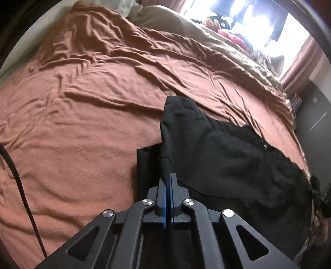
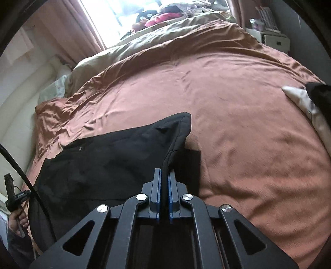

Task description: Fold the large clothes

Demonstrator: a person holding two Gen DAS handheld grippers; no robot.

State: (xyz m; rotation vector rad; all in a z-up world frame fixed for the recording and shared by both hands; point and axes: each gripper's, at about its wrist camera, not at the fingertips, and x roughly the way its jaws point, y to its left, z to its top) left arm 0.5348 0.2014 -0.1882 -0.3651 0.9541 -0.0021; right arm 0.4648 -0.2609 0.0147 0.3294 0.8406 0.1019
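Note:
A large black garment [image 1: 231,157] lies on a bed under a rust-brown cover [image 1: 82,107]. In the left wrist view it spreads to the right of my left gripper [image 1: 170,175], which is shut on a raised fold of its left edge. The cloth peaks just beyond the blue pads [image 1: 164,188]. In the right wrist view the same black garment [image 2: 107,157] spreads to the left. My right gripper [image 2: 164,171] is shut on its right edge, where a lifted corner [image 2: 182,120] stands up. A metal snap [image 2: 80,148] shows on the cloth.
A tan duvet [image 2: 128,49] is bunched at the far side of the bed under a bright window [image 2: 107,18]. A white and black garment [image 2: 310,107] lies at the right edge. A hand [image 2: 18,221] holds the other gripper at the lower left. Black cable [image 1: 18,186] hangs left.

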